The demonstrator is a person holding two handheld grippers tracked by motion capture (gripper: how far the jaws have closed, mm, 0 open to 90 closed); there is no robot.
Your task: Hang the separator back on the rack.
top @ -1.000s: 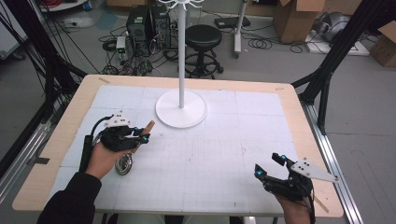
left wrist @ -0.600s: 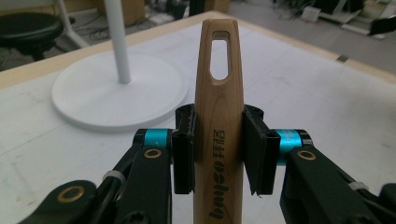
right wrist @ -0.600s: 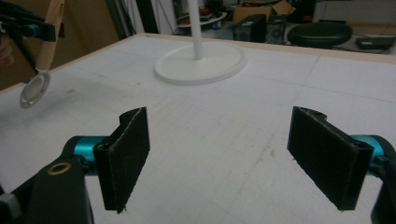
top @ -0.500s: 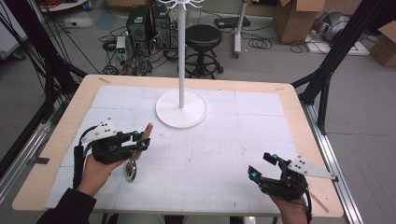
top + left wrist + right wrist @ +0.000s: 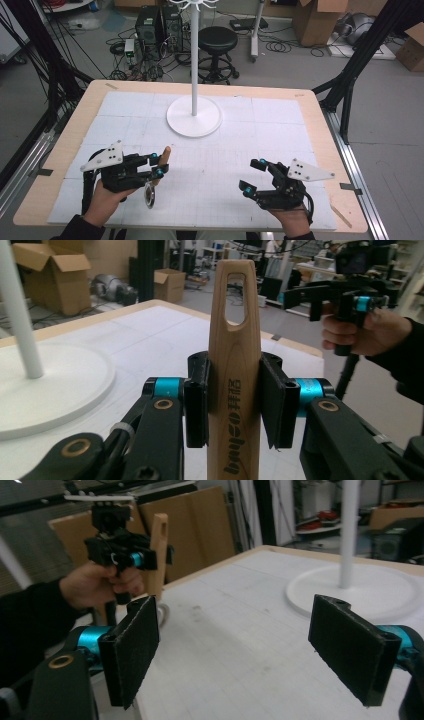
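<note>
Looking down from the high view, I see the left hand-held gripper (image 5: pixel 159 165) pinching a pale wooden handle with a slotted end (image 5: pixel 163 156), whose round metal head (image 5: pixel 149 196) hangs just above the white gridded tabletop (image 5: pixel 225 150). It sits over the near left part of the tabletop, well short of the white round-based pole stand (image 5: pixel 194 116) at the far middle. The right hand-held gripper (image 5: pixel 252 176) hovers over the near right part, its jaws spread with nothing between them.

In the left gripper view, the wooden handle stands upright between the two black pads (image 5: pixel 197 400), which press on its flat sides; dark lettering runs along the wood and the slot shows near the top. The stand's base lies off to the left, and the other hand with its gripper shows farther off at the right.

In the right gripper view, the two black pads (image 5: pixel 132 645) stand wide apart over bare tabletop. Beyond them the left hand holds its gripper with the wooden handle upright, and the stand's base is at the right.
</note>
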